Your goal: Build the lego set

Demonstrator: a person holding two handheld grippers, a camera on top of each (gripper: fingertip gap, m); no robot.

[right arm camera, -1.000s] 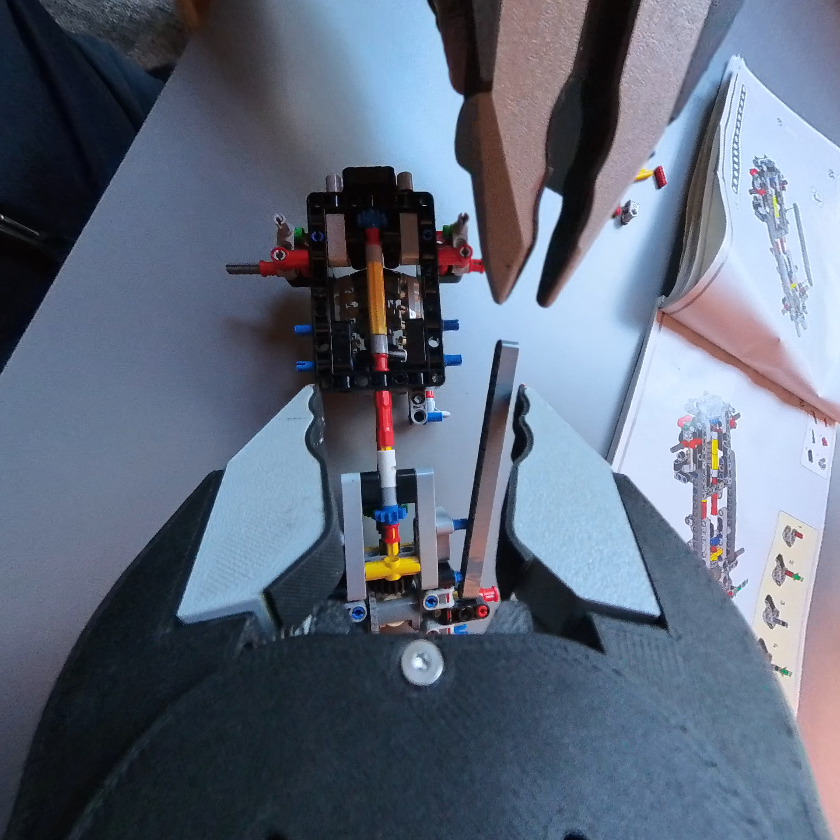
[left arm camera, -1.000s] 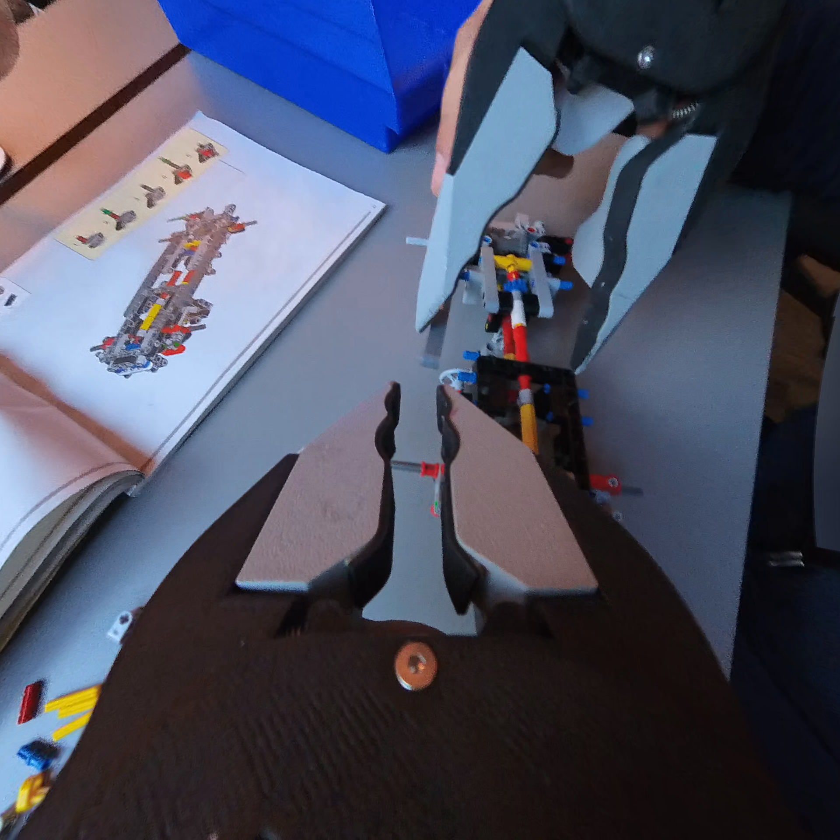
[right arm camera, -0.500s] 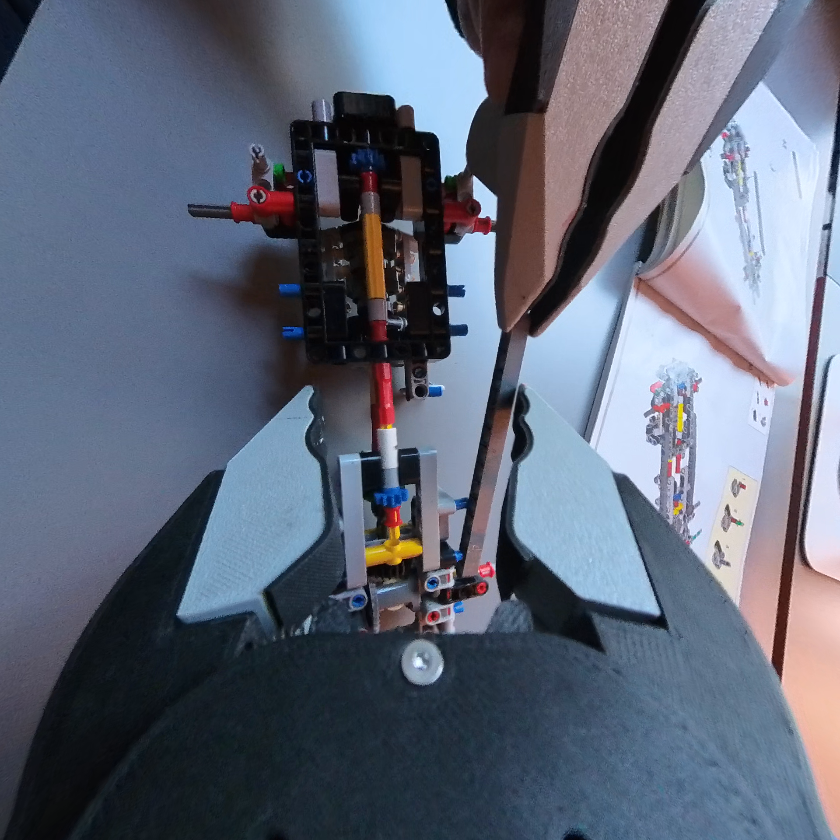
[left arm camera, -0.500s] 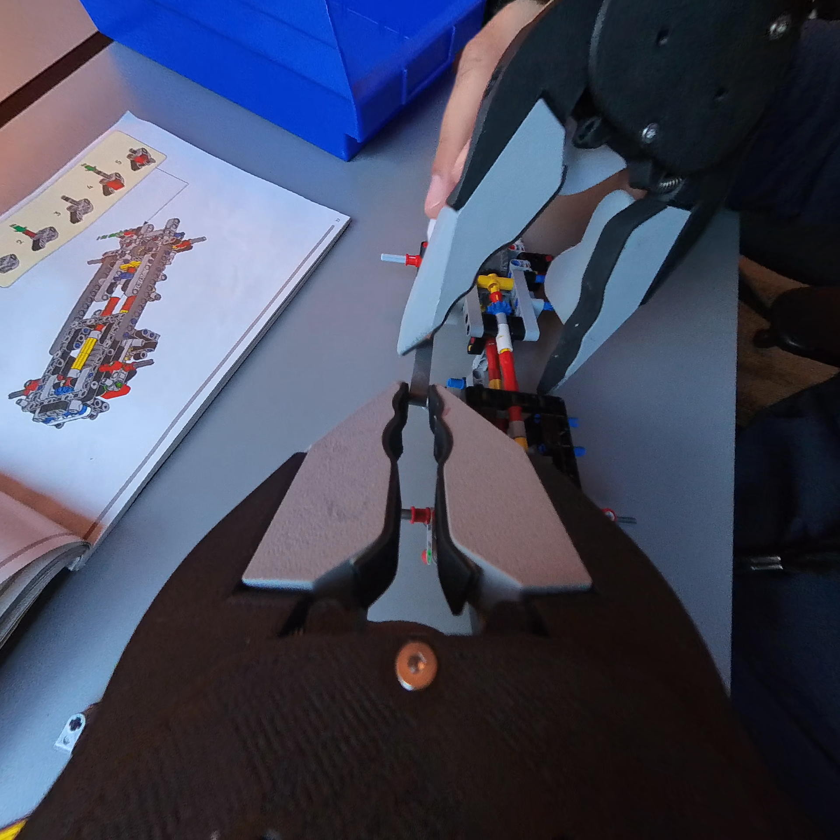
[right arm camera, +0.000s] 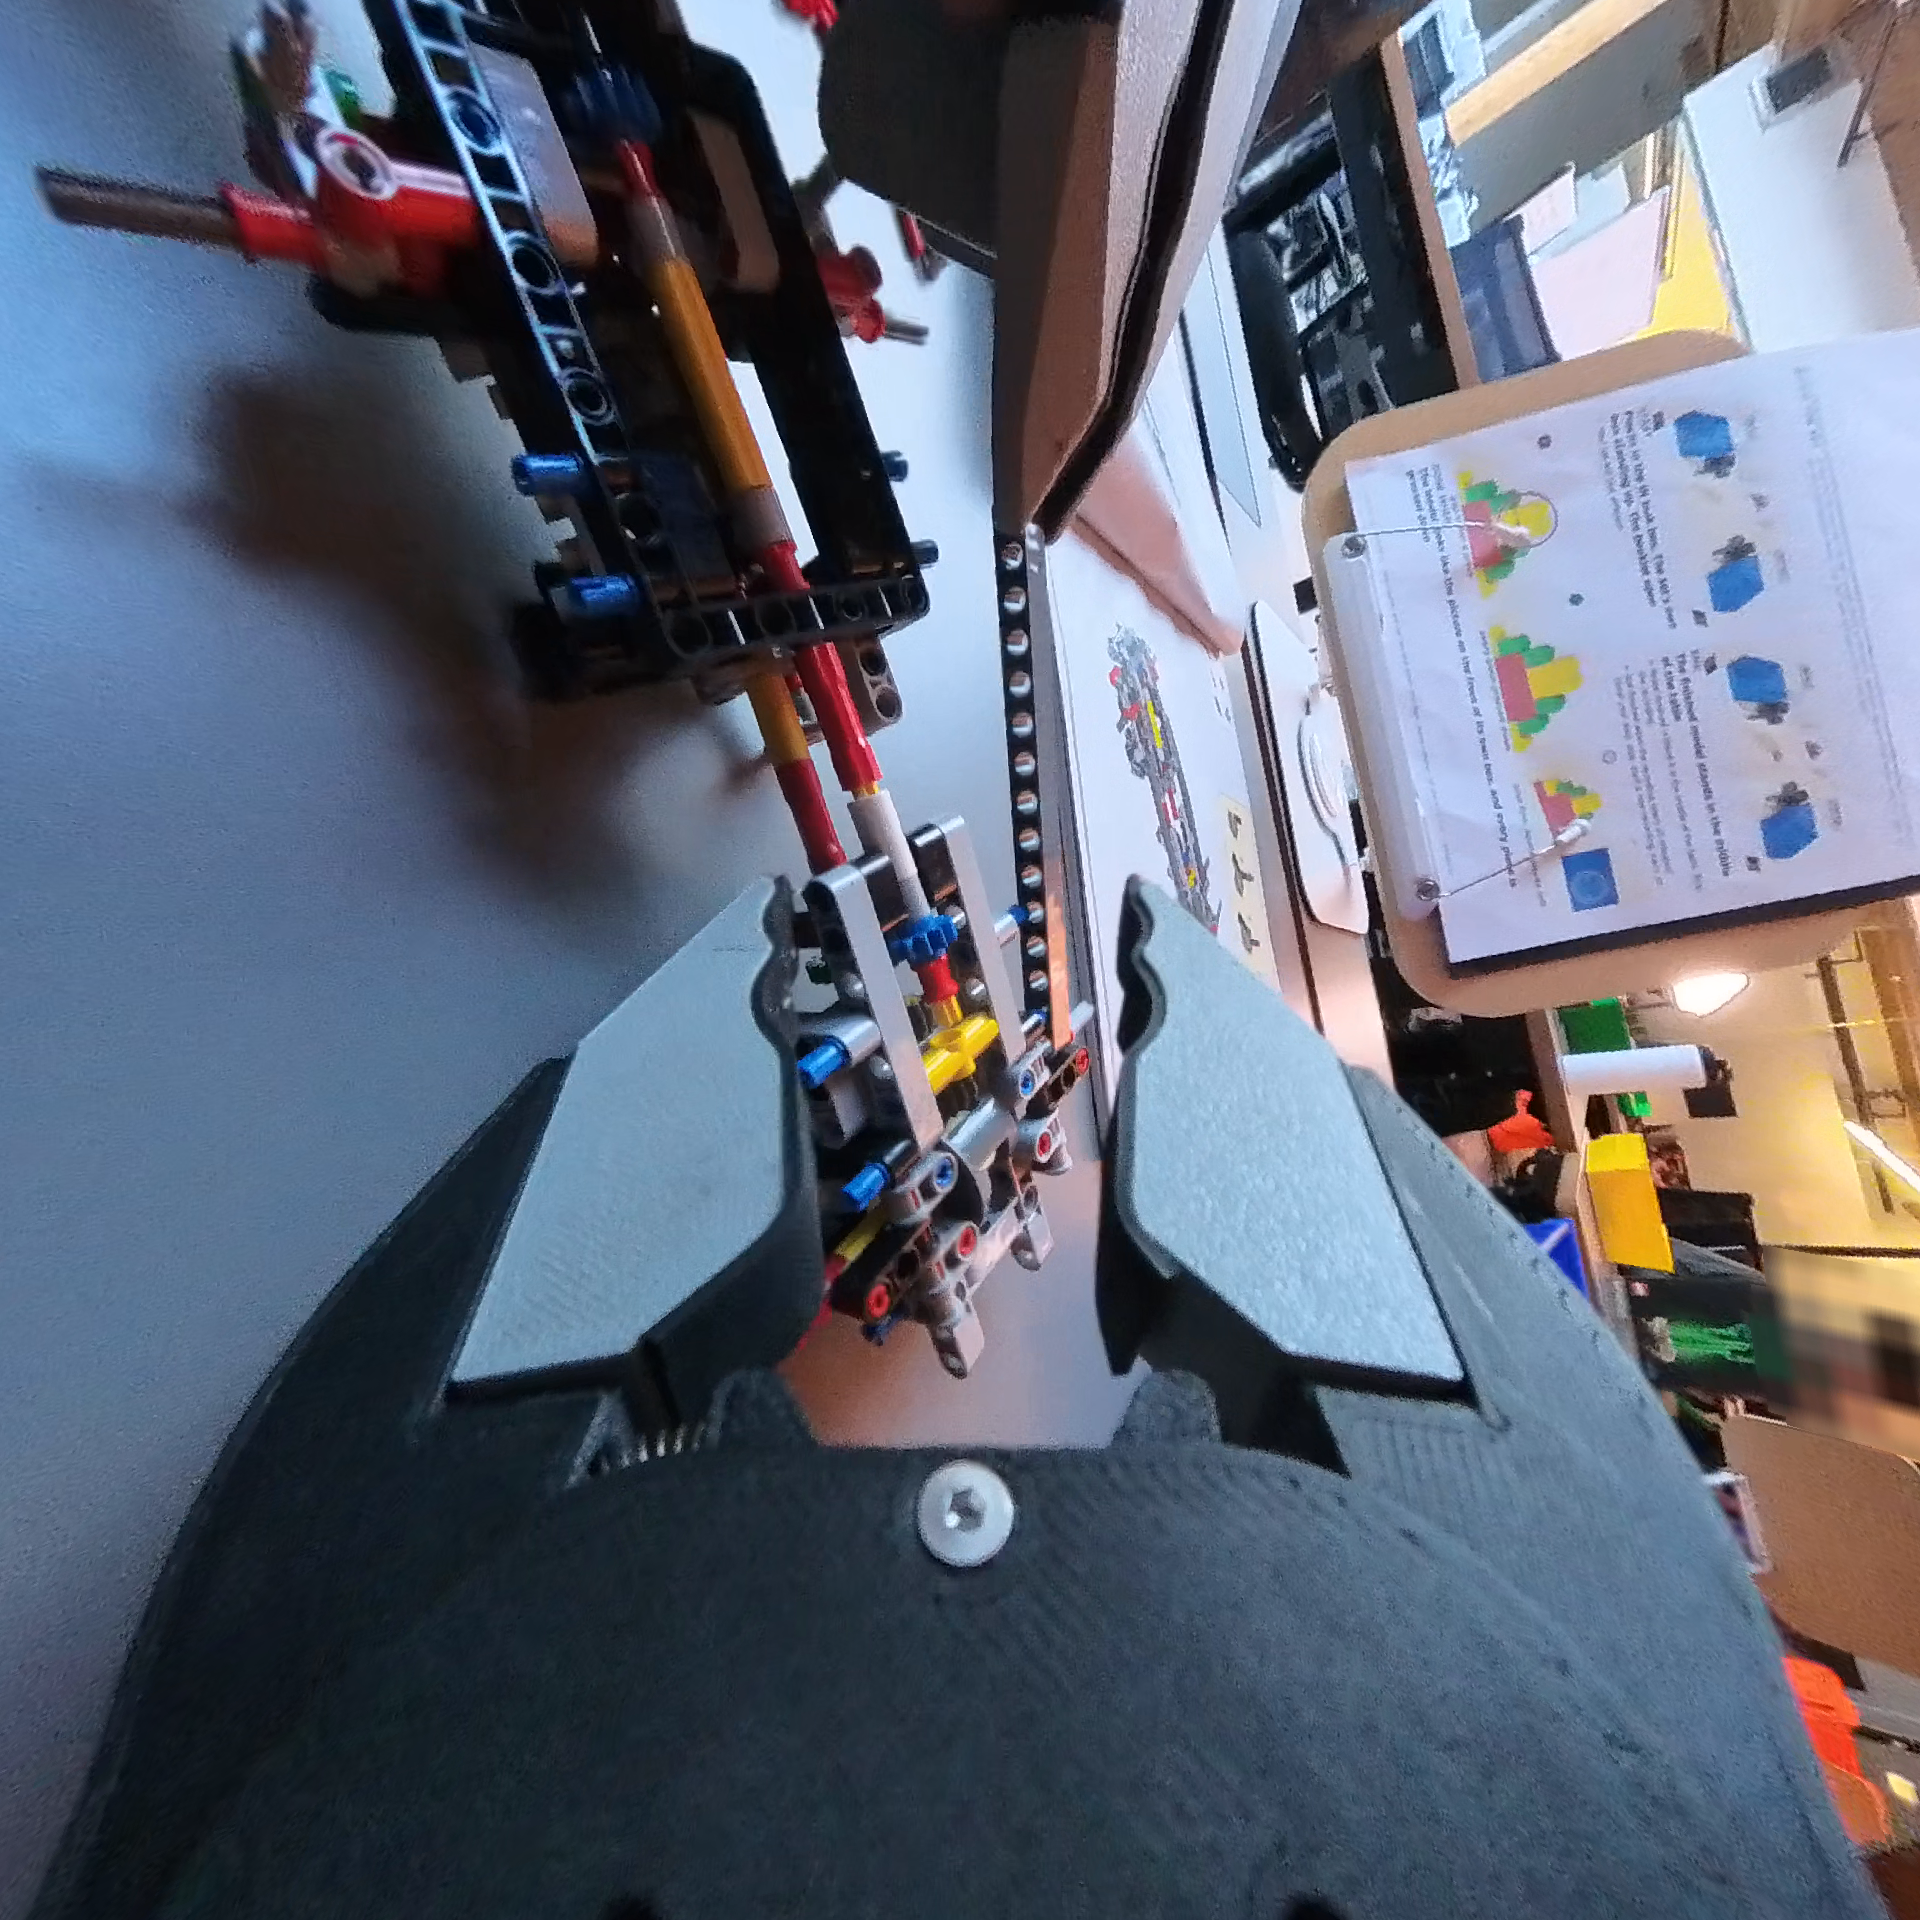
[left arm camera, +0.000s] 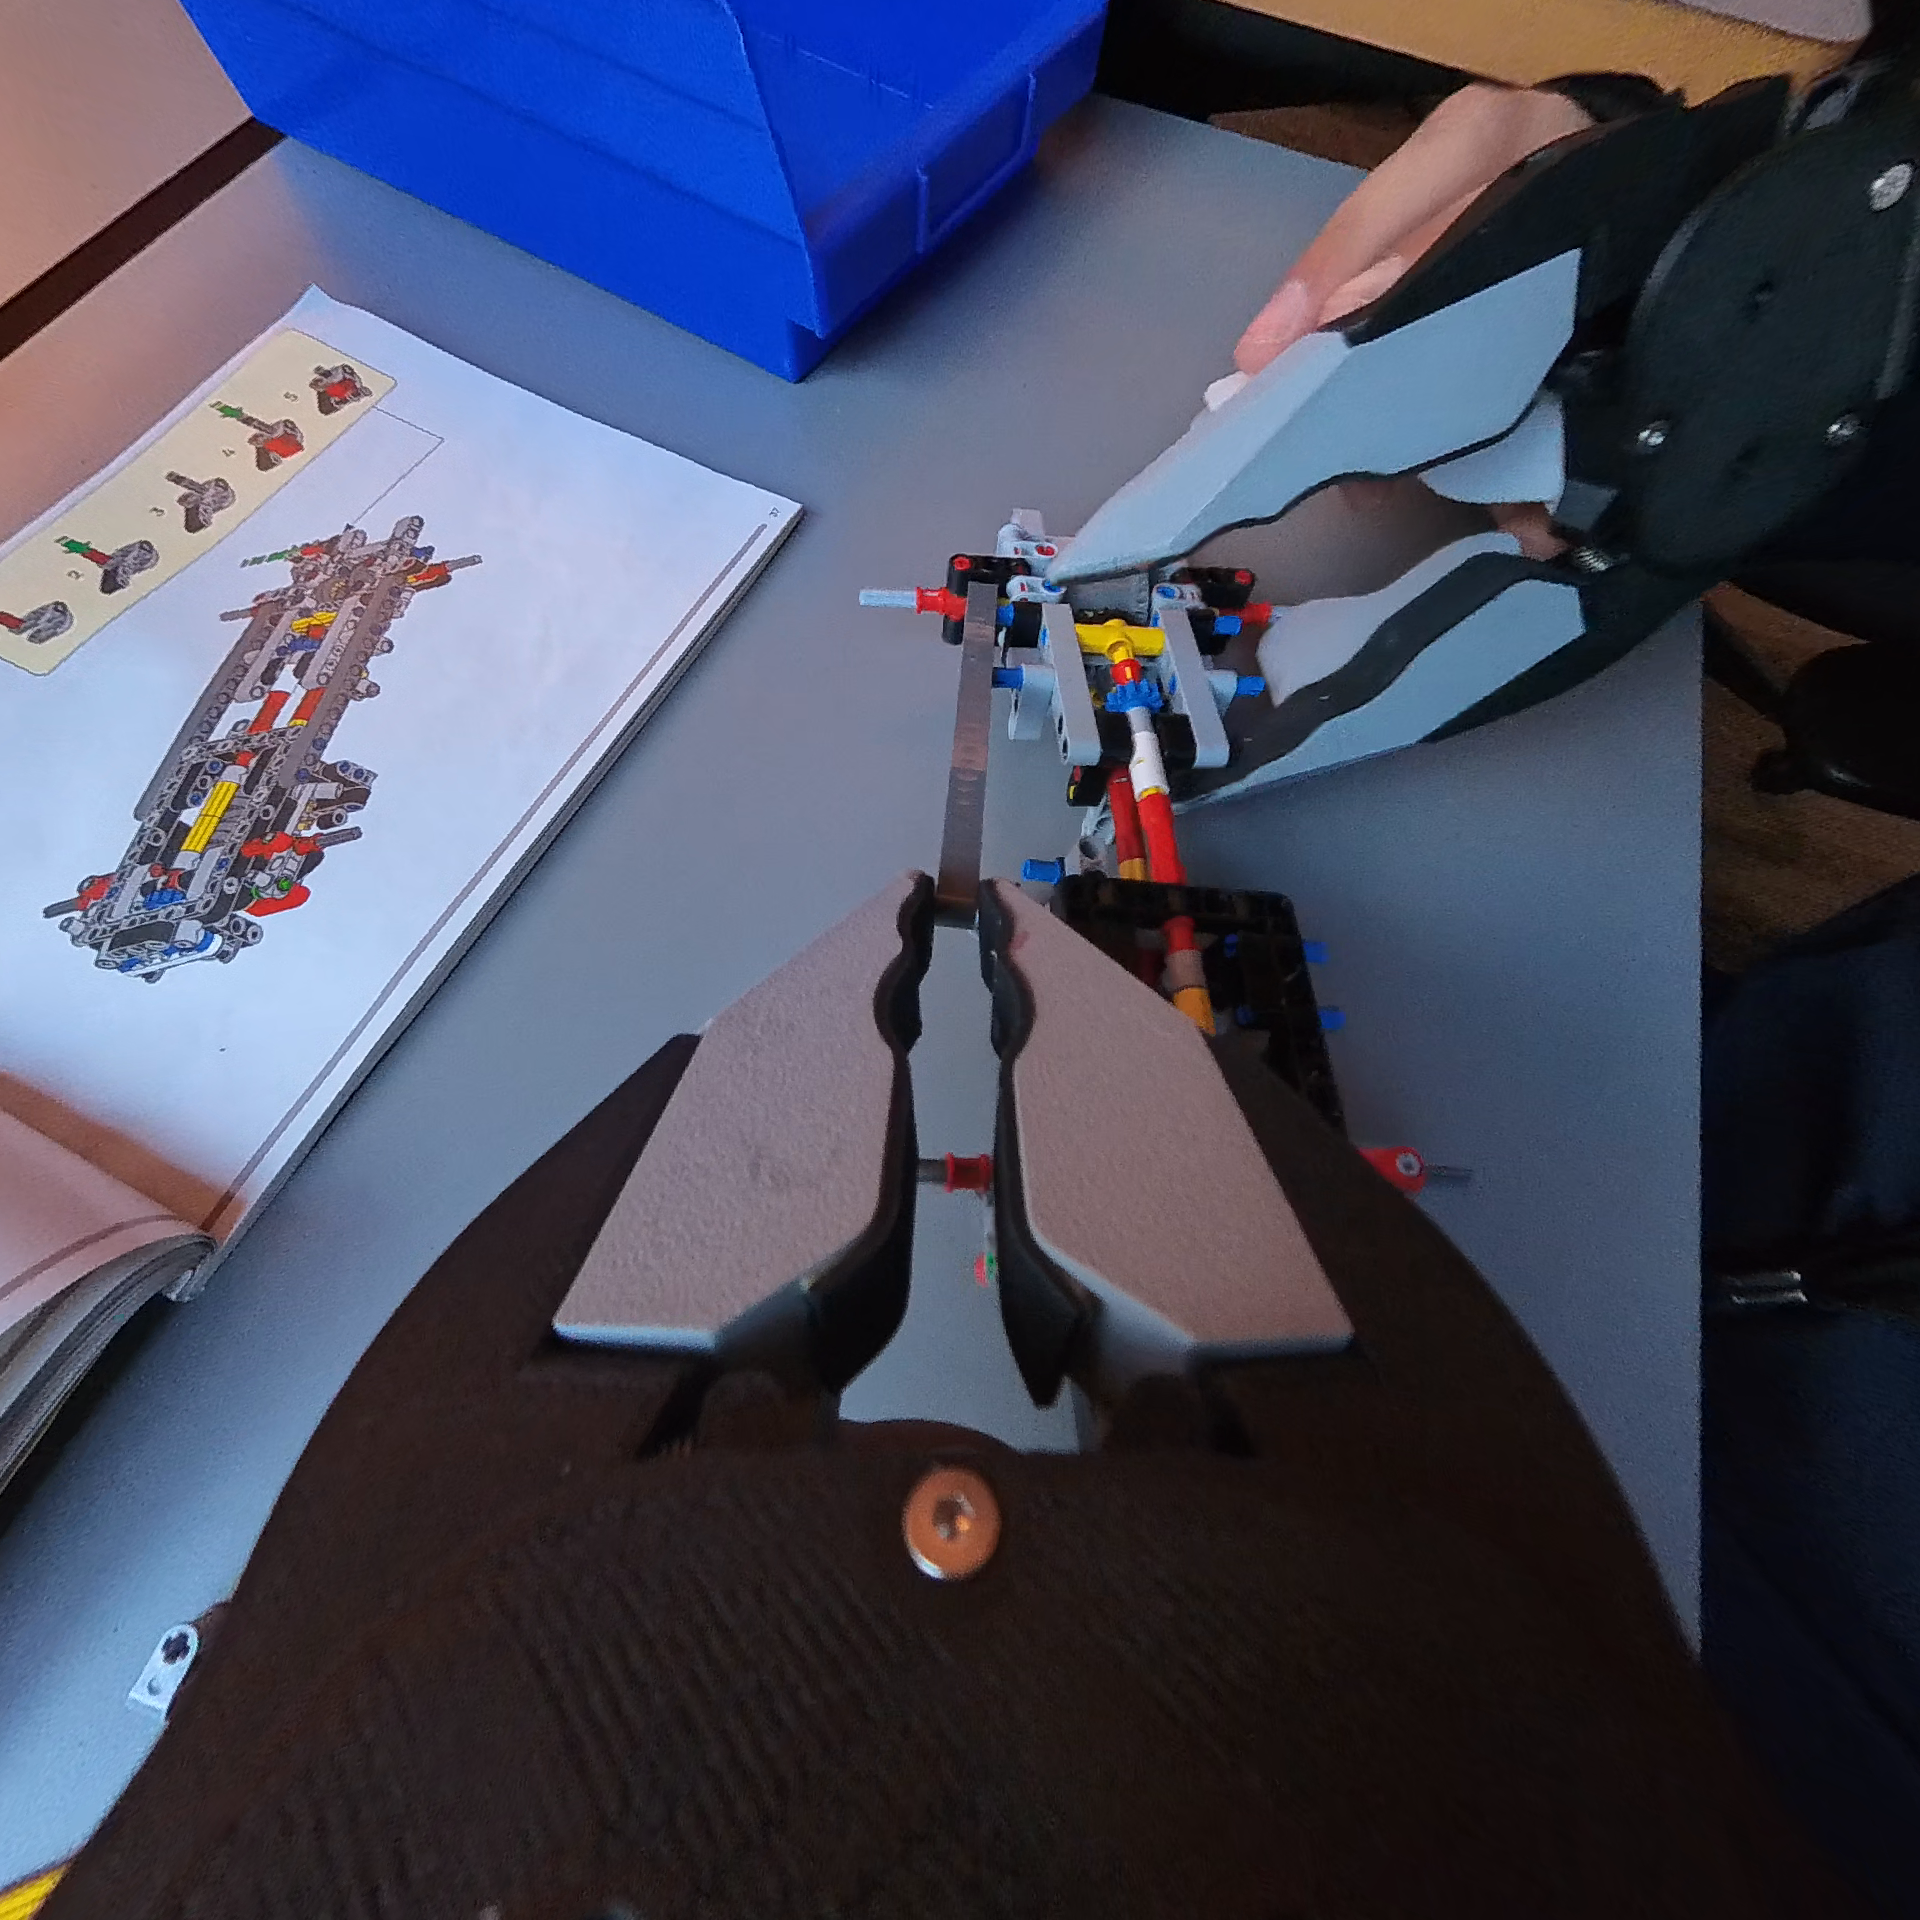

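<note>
My left gripper is shut on the near end of a long thin dark beam. The beam's far end is pinned to a small grey, yellow and blue brick assembly. A red shaft joins this assembly to a black frame. In the right wrist view, my right gripper stands around the assembly. Its left pad touches a grey beam. A slit shows between its right pad and the dark beam. The left gripper's fingers hold the beam's other end.
An open instruction booklet lies left of the model on the grey table. A blue bin stands behind it. A hand holds the right gripper. A small white piece lies at the near left. A printed sheet on a board stands beyond the table. About 7 centimetres separates my left fingertips from my right.
My left gripper closed on the dark beam's end and keeps hold. My right gripper rolled sideways and its jaws narrowed around the assembly. The beam swung in line with the model.
</note>
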